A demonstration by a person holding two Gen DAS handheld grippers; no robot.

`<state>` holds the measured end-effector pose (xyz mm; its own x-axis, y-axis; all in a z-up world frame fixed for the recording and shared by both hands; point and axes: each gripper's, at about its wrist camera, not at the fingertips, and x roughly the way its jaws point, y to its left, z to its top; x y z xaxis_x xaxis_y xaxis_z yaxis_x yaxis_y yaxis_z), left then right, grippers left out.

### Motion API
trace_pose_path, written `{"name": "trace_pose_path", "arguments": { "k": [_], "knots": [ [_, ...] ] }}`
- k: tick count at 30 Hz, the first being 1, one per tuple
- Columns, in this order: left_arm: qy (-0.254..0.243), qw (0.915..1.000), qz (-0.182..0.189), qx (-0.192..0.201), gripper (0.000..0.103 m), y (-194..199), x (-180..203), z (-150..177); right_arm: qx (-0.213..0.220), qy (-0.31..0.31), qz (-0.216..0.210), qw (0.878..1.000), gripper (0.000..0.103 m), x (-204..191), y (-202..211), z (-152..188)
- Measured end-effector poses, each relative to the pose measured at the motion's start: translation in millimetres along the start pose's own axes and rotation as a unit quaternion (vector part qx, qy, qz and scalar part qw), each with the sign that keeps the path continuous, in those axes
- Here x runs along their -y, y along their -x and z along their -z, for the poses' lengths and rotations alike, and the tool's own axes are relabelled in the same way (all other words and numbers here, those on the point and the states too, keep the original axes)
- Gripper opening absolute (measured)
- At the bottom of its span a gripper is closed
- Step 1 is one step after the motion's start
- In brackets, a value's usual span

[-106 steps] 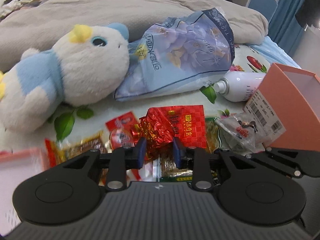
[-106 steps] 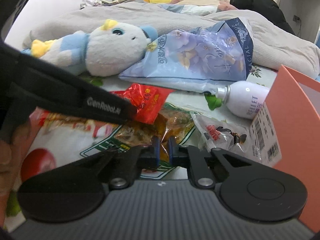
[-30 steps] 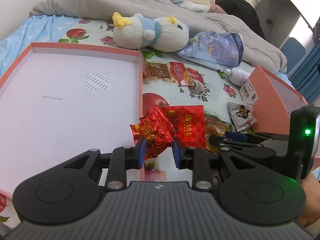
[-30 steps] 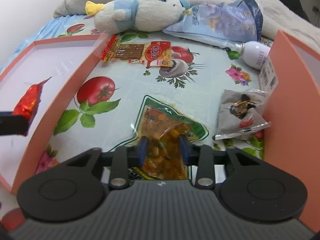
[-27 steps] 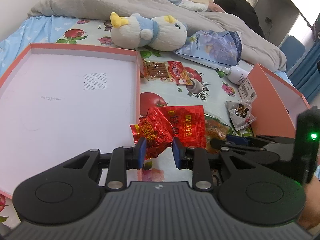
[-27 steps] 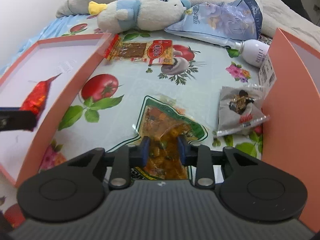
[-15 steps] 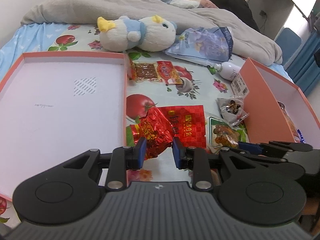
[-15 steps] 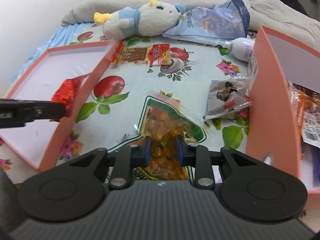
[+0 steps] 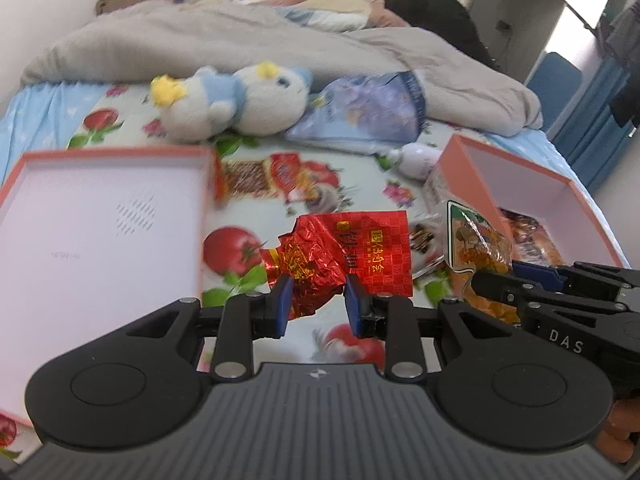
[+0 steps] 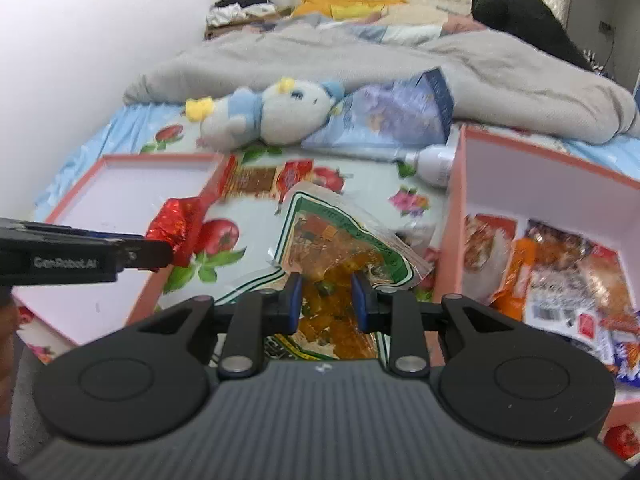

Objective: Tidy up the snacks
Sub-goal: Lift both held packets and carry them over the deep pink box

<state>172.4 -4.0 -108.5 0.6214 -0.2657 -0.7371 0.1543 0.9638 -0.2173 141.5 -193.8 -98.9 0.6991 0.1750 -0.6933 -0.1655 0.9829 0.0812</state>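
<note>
L gripper (image 9: 316, 298) clamped on crumpled red foil pkt (image 9: 340, 260), held above bedsheet (image 9: 360, 184) betw empty lid tray (image 9: 100, 220) & snack box (image 10: 560, 184); R gripper (image 10: 326, 296) gripped clear green-edged snack bag (image 10: 340, 240) just beside box's near wall, sheet betw boxes mostly free

Right gripper (image 10: 325, 298) clamping green-bordered snack pouch (image 10: 340, 248) beside snack-filled pink box (image 10: 456, 216)

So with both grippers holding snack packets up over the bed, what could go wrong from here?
1. The left gripper pinches only the crumpled end of the red packet; it could slip out.
2. The right gripper is close beside it with the orange packet, so they may collide.
3. The box already holds snacks; dropped packets could catch its wall.
</note>
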Motion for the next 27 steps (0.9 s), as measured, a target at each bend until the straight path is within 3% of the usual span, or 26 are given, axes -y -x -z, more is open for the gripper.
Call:
{"name": "trace_pose_path", "arguments": {
  "k": [13,27],
  "knots": [
    [-0.049,0.9973,0.033,0.044,0.033,28.9,76.6,-55.7,0.068,-0.024,0.027,0.997,0.030,48.7,52.6,-42.4],
    [-0.119,0.9893,0.072,0.044,0.033,8.5,177.2,-90.3,0.094,-0.065,0.090,0.989,0.032,132.7,81.3,-51.9]
  ]
}}
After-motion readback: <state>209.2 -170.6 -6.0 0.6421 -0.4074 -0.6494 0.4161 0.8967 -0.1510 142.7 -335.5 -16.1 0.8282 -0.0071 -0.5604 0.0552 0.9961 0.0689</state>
